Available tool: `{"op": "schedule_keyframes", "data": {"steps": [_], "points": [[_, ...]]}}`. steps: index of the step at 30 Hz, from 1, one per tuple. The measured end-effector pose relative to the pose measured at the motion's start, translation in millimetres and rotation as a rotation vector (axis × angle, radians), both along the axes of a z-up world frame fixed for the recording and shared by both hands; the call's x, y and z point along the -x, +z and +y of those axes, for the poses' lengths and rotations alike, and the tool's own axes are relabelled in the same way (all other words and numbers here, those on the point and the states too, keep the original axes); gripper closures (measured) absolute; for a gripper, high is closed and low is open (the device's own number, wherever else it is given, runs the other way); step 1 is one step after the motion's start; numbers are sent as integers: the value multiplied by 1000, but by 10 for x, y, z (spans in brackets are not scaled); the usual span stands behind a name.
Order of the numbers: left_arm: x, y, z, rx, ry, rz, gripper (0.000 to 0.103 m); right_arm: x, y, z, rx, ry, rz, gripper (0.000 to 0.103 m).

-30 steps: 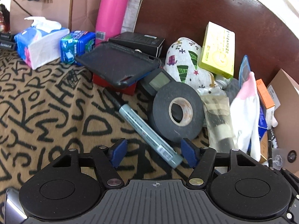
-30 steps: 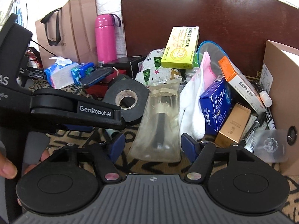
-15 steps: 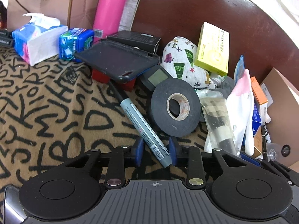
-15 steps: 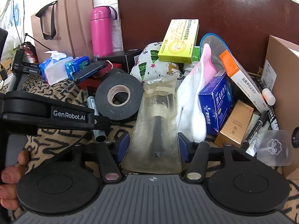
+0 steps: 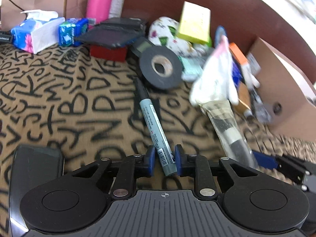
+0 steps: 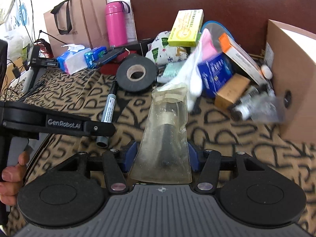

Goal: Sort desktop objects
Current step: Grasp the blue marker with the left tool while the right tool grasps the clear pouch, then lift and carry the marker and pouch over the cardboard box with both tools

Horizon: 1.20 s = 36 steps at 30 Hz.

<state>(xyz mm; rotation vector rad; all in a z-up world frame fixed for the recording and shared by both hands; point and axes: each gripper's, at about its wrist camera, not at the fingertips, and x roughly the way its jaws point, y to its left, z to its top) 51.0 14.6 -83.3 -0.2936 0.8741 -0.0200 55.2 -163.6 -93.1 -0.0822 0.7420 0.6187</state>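
Observation:
My left gripper [image 5: 164, 161] is shut on the lower end of a grey marker [image 5: 154, 130], whose black cap points towards the pile at the back. The right wrist view has the same marker [image 6: 109, 106] running under the left gripper's black finger [image 6: 98, 128]. My right gripper [image 6: 162, 154] is shut on a clear plastic pouch [image 6: 167, 130] with a dark tube inside; both blue pads press its sides. In the left wrist view this pouch [image 5: 227, 122] lies to the right, with one blue pad [image 5: 264, 161] of the right gripper beside it.
A black tape roll [image 6: 136, 75], a white and pink glove [image 6: 195, 73], a yellow box [image 6: 185, 27], blue, orange and tan boxes and a patterned pouch [image 6: 165, 49] are piled at the back. A cardboard box [image 6: 292, 79] stands right. Tissue pack [image 5: 35, 33] and pink bottle [image 5: 98, 2] sit far left.
The left jaws have closed on the marker and the right jaws on the pouch. Both grippers have drawn back from the pile, bringing marker and pouch along. The glove has shifted.

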Motion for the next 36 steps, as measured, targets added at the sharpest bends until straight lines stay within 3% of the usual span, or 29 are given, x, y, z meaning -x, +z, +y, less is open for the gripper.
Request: {"op": "schedule_keyframes", "data": {"steps": [5, 13, 14, 15, 16, 25, 28, 30, 31, 36], "points": [[323, 8, -200, 52, -97, 29, 90, 295, 35, -250, 12, -23, 10, 43], [771, -13, -693, 24, -257, 40, 90, 764, 31, -707, 37, -61, 38, 43], [812, -12, -726, 19, -267, 37, 87, 808, 22, -759, 38, -69, 44, 42], [825, -18, -753, 21, -273, 40, 70, 835, 9, -799, 41, -78, 53, 42], [827, -28, -773, 24, -269, 39, 66, 849, -1, -823, 42, -85, 58, 42], [618, -42, -899, -2, -261, 17, 51, 764, -25, -820, 37, -122, 37, 38], [578, -44, -945, -19, -269, 16, 52, 728, -32, -819, 35, -130, 38, 39], [558, -43, -961, -36, -275, 20, 65, 709, -35, -809, 41, -133, 34, 43], [545, -48, -961, -38, -277, 23, 64, 699, -40, -801, 48, -134, 31, 47], [487, -71, -968, -29, -263, 17, 63, 669, -62, -759, 64, -131, 19, 46]]}}
